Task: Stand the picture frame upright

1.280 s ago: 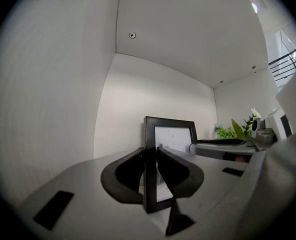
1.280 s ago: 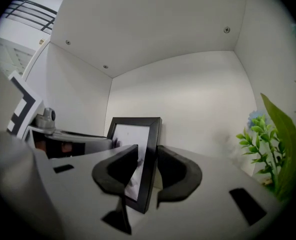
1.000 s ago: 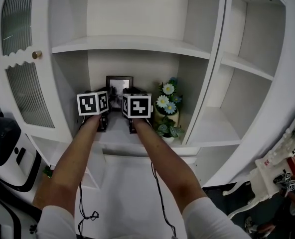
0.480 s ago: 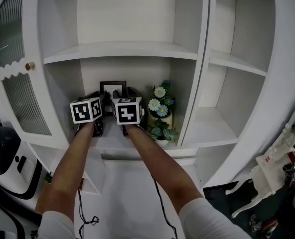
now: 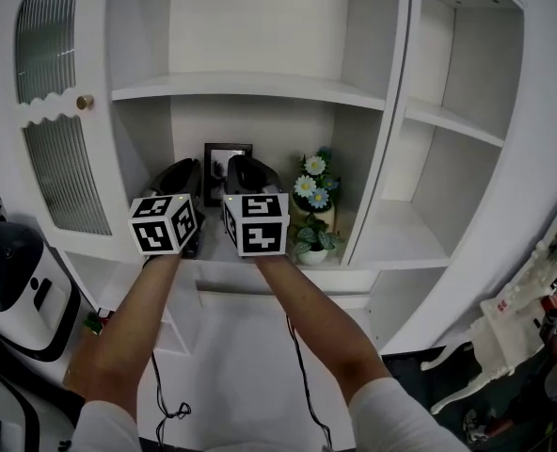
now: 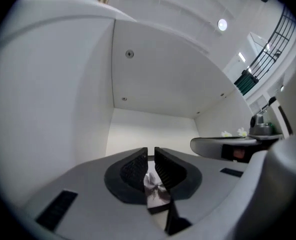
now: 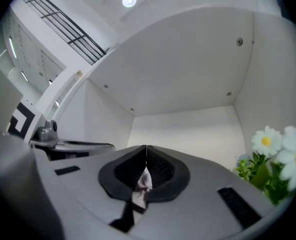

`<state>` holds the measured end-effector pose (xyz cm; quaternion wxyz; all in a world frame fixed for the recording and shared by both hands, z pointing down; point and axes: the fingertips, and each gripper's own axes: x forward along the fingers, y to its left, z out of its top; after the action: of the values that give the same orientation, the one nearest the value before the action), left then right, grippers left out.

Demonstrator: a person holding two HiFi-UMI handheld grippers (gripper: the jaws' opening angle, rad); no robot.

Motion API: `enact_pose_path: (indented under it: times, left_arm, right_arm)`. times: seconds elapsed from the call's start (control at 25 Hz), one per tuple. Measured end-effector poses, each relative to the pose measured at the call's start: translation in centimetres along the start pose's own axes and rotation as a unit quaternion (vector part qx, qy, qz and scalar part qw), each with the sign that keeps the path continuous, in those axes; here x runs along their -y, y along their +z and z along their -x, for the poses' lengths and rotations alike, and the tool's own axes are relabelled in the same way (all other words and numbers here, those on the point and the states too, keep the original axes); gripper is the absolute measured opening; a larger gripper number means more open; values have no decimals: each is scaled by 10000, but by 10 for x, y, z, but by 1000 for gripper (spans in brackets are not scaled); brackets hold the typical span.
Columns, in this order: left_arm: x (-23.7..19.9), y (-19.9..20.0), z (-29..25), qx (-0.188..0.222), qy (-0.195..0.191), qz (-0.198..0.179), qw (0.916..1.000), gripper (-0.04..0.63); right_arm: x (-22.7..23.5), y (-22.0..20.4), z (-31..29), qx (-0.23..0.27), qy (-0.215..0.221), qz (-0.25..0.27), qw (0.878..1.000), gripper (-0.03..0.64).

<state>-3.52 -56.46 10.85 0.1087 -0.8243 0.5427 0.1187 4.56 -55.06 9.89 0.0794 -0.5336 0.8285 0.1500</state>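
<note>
Pulled back toward 6 o'clock: left gripper (image 5: 191,167) & right gripper (image 5: 237,162), jaws just closed together, nothing pinched. Picture frame (image 5: 225,152) at 12 stands upright unaided, so prob. done.

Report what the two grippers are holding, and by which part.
Nothing is held. The left gripper and right gripper are shut and empty; the black rectangular picture frame stands ungripped behind them.

The left forearm (image 5: 133,314) and right forearm (image 5: 311,323) reach forward side by side. The left gripper (image 5: 186,166) and right gripper (image 5: 238,161) tilt slightly upward. The left fingers (image 6: 137,166) are closed to a thin slit; the right fingers (image 7: 158,166) have just closed together, gripping nothing.
</note>
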Motion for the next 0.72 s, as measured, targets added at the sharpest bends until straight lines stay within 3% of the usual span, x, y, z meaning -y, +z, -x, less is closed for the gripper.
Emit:
enact_pose_path:
  times: [0.2,0.28,0.44,0.72]
  left_arm:
    - [32,16,84,598,-338,-94,9976,18]
    - [46,10,122,784,-486,2,9957,18]
    - [48,0,187,942,-436,28,9946,18]
    - [33,-24,273,587,-179,-28,9981,18]
  right_arm:
    - [-40,24,97,936,663,-289,9930,9]
    - [-56,18,139,1065,809,-426,9901,9]
    - [-75,-6,196,856,749,-599,9917,9]
    - [-83,-41,270,389,159,-670,9969,9]
